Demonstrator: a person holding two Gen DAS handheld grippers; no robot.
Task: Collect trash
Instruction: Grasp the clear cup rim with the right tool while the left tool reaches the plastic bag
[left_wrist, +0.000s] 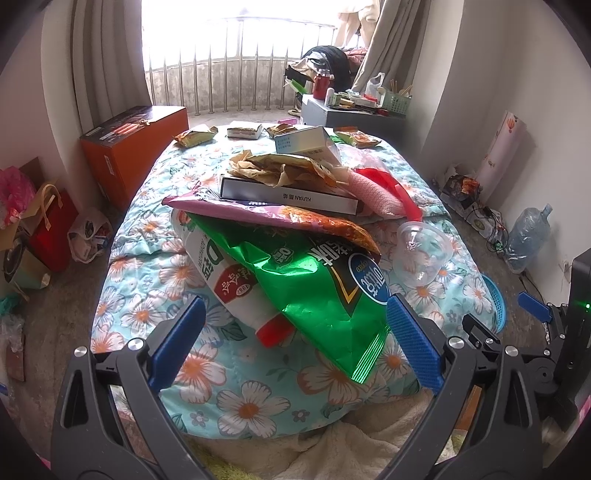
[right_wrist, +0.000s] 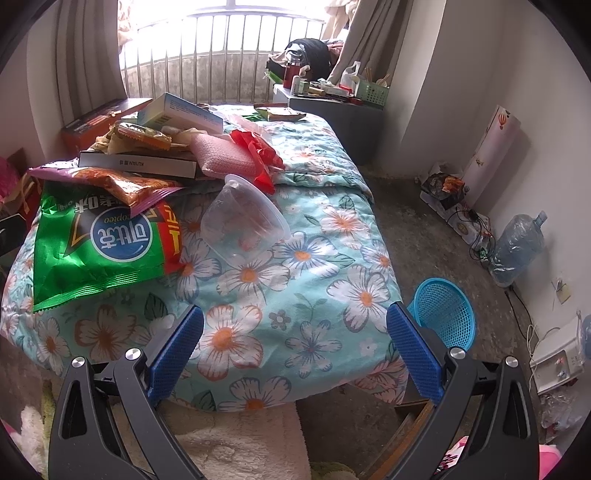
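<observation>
You've barely begun: both grippers, left (left_wrist: 293, 343) and right (right_wrist: 295, 347), gape wide and empty, wrappers (left_wrist: 325, 291) heaped mid-bed (right_wrist: 314, 295), basket (right_wrist: 445, 314) apparently empty.

Floral quilt (right_wrist: 295, 288) carries snack bags (right_wrist: 96, 254), clear cup (right_wrist: 243, 221), boxes (right_wrist: 140, 164).

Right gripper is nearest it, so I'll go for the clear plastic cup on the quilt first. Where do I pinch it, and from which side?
Probably pinch the clear plastic cup at its rim. It lies tipped on the quilt, mouth facing up and right, so bring the open right gripper in from the right, one finger inside the wall, one outside.
</observation>
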